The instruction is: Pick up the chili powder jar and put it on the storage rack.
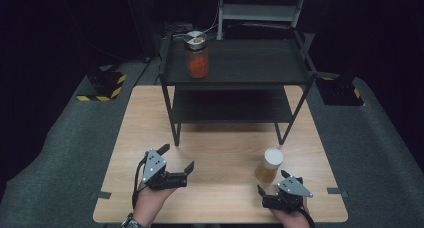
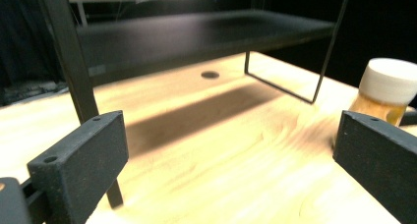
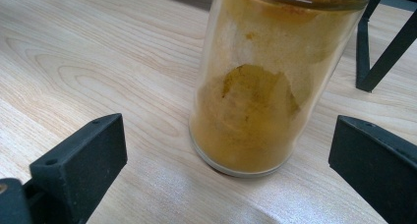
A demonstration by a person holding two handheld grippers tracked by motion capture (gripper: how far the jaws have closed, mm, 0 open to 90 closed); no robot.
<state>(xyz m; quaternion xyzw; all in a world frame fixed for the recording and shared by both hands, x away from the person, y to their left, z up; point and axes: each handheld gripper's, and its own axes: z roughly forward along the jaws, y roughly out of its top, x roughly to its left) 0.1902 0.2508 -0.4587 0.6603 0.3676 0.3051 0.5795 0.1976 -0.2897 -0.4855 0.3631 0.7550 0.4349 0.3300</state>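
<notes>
At the bottom right of the high view my right gripper [image 1: 279, 183] sits with its jaws spread wide and nothing between them, lined up on the jar of yellow powder [image 1: 269, 165] that stands upright on the wooden table [image 1: 220, 148] just above it in the frame. In the right gripper view that jar [image 3: 255, 86] fills the centre between the two black jaws, apart from both, its white lid cut off at the top edge. I judge this to be the approach before the grasp: the next move calls for easing forward until the glass sits squarely between the jaws, then closing on the body below the lid without tipping it. At the lower left my left gripper [image 1: 176, 158] is also open and idle, angled toward the middle of the table. Farther up, the black two-tier shelf [image 1: 235, 63] stands at the table's far edge, with a jar of orange-red contents [image 1: 197, 54] on its upper tier, left of centre. That tier looks the likely destination.
</notes>
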